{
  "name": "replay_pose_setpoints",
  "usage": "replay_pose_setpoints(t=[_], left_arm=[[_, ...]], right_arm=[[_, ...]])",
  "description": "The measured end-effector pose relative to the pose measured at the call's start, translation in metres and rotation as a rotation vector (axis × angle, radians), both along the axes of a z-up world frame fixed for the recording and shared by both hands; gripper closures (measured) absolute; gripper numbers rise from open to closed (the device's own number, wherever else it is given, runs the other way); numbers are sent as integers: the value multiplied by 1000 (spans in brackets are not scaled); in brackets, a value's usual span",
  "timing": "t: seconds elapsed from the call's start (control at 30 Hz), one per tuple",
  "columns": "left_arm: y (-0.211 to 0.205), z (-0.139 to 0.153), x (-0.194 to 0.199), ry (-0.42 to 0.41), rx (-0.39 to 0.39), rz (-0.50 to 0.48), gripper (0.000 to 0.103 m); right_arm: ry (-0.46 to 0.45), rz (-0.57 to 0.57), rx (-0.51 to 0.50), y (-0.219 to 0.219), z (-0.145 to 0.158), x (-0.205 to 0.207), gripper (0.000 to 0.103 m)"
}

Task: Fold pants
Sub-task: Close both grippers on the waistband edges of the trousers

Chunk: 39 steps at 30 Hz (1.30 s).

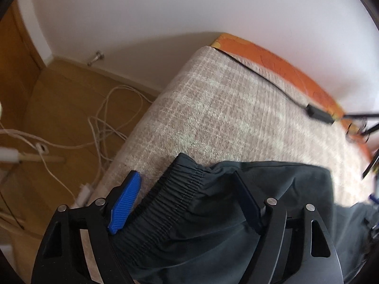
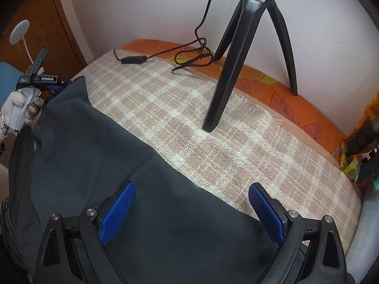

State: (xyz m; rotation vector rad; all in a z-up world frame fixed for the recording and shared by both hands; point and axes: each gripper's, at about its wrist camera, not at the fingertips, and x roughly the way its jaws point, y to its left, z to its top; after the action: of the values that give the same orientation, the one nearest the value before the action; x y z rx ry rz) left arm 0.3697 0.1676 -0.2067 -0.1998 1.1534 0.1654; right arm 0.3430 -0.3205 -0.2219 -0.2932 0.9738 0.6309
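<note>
Dark grey pants point(image 2: 106, 165) lie on a beige checked blanket point(image 2: 213, 118) over a bed. In the left wrist view their elastic waistband point(image 1: 175, 196) lies between the two blue-padded fingers of my left gripper point(image 1: 184, 182), whose jaws stand wide apart around the fabric. In the right wrist view my right gripper point(image 2: 191, 191) is open just above the pants' fabric near its edge, holding nothing. The left gripper point(image 2: 38, 80), in a white-gloved hand, shows at the far left of that view, at the pants' other end.
A black tripod point(image 2: 236, 54) stands on the blanket by the white wall, with a black cable and switch point(image 2: 132, 59) beside it. An orange sheet point(image 2: 272, 87) edges the bed. White cables point(image 1: 104, 127) lie on the wooden floor at the left.
</note>
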Motion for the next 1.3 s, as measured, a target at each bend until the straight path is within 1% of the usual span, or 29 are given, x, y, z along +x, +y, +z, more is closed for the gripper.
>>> replay_pose_setpoints(t=[0.03, 0.1, 0.13, 0.17, 0.2, 0.23, 0.27, 0.3, 0.33, 0.37, 0.4, 0.43, 0.47, 0.5, 0.53, 0.57, 0.63, 0.67, 0.73, 0.87, 0.97, 1.07, 1.13, 1.3], left_arm=[[-5, 0, 0, -3, 33, -22, 27], [-9, 2, -2, -21, 33, -42, 40], [-9, 3, -2, -26, 38, -44, 43], [-10, 4, -2, -34, 38, -47, 56], [-11, 5, -2, -42, 42, -48, 65], [-13, 6, -2, -48, 37, -51, 69], [-14, 6, -2, -54, 35, -54, 75], [-17, 6, -3, -58, 42, -58, 77], [-19, 6, -3, -61, 54, -63, 78], [-21, 4, 2, -64, 57, -66, 79], [-21, 5, 2, -65, 52, -68, 80], [-20, 6, 2, -65, 45, -66, 80], [-19, 7, 2, -68, 37, -63, 81], [-16, 10, 1, -76, 29, -59, 81], [-14, 14, -1, -87, 22, -53, 81], [-12, 19, -3, -99, 18, -47, 81], [-4, 31, -9, -135, 6, -37, 81], [1, 39, -13, -150, -4, -34, 82], [4, 48, -19, -170, -17, -29, 82], [11, 68, -36, -215, -24, -43, 82], [17, 82, -52, -248, -42, -55, 82], [21, 92, -67, -267, -52, -71, 82], [24, 95, -78, -277, -56, -86, 82], [33, 99, -108, -306, -70, -108, 82]], right_arm=[[4, 2, -3, 1, -3, 1, 5], [20, 10, -13, 2, -11, 3, 4], [26, 13, -25, 3, -15, 4, 3], [14, 20, -37, 4, -17, 3, 2], [7, 27, -46, 6, -18, 2, 1], [7, 30, -50, 7, -19, 2, 1], [7, 29, -48, 7, -19, 1, 3], [2, 27, -52, 7, -20, 0, 4], [-3, 28, -58, 8, -20, -3, 10], [-12, 40, -56, 9, -18, -6, 18], [-20, 48, -58, 11, -17, -8, 24], [-24, 57, -56, 12, -15, -12, 40], [-27, 63, -51, 12, -12, -15, 64], [-26, 65, -49, 11, -10, -17, 74], [-21, 64, -51, 11, -9, -19, 87], [-15, 60, -55, 11, -7, -20, 97], [-20, 52, -73, 10, -5, -24, 102], [-34, 44, -84, 10, -1, -28, 103], [-56, 29, -76, 8, 7, -33, 103], [-108, 2, -9, -1, 42, -55, 103], [-151, -6, 17, -6, 68, -76, 103], [-184, 4, 45, -6, 89, -103, 103], [-204, 15, 46, -6, 99, -122, 103], [-235, 40, 62, -10, 114, -168, 103]])
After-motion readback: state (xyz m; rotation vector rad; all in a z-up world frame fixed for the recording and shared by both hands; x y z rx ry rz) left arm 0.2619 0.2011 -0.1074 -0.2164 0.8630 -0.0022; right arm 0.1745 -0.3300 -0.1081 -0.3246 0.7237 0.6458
